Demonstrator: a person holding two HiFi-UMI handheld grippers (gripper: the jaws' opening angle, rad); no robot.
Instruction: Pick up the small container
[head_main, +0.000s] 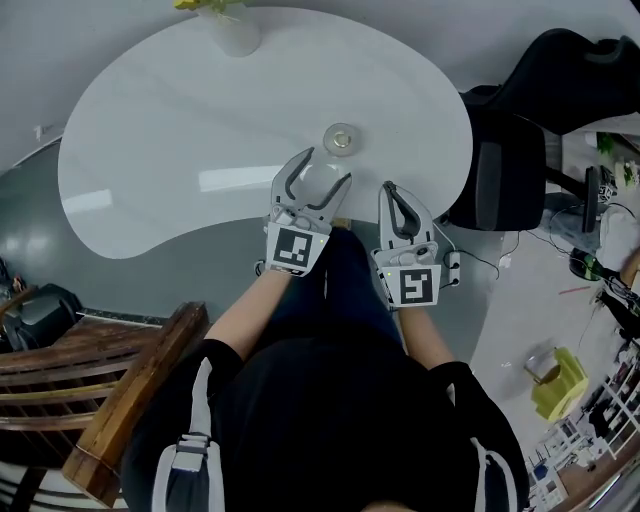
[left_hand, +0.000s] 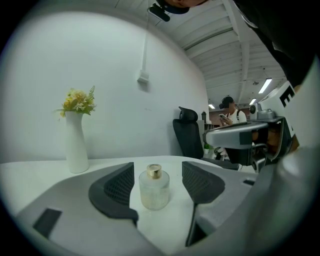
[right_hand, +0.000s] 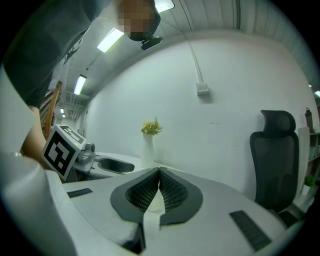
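The small container (head_main: 340, 139) is a clear glass jar with a gold cap, standing upright on the white table (head_main: 170, 120) near its front edge. My left gripper (head_main: 325, 168) is open just short of it, jaws spread and pointing at it. In the left gripper view the container (left_hand: 154, 189) stands centred ahead of the gap of the left gripper (left_hand: 158, 170), touching neither pad. My right gripper (head_main: 389, 188) hovers to the right by the table's edge, shut with nothing in it; the right gripper (right_hand: 159, 174) shows its pads pressed together.
A white vase (head_main: 237, 30) with yellow flowers stands at the table's far edge. A black office chair (head_main: 510, 170) is at the right of the table, a wooden chair (head_main: 120, 400) at the lower left. A person (left_hand: 227, 112) stands far behind.
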